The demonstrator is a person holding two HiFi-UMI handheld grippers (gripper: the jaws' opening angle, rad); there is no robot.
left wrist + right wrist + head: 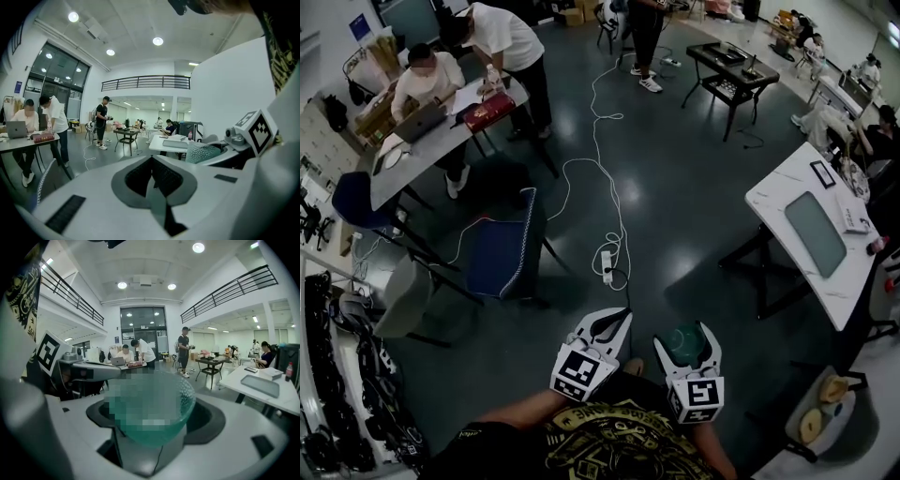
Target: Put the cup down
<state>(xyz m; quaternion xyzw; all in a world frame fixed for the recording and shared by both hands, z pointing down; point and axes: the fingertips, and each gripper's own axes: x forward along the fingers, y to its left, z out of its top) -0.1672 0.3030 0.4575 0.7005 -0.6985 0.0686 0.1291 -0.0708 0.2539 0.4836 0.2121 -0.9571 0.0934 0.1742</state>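
So nothing's down yet: right tongs (685,331) pinch the cup (682,345) in mid-air above the floor, left tongs (607,324) pressed together empty, table (773,187) well apart.

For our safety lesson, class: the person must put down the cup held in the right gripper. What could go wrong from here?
1. The right gripper holds the cup over bare floor, away from the white table; opening now would likely drop it.
2. A cable and power strip lie on the floor ahead, a possible trip hazard.
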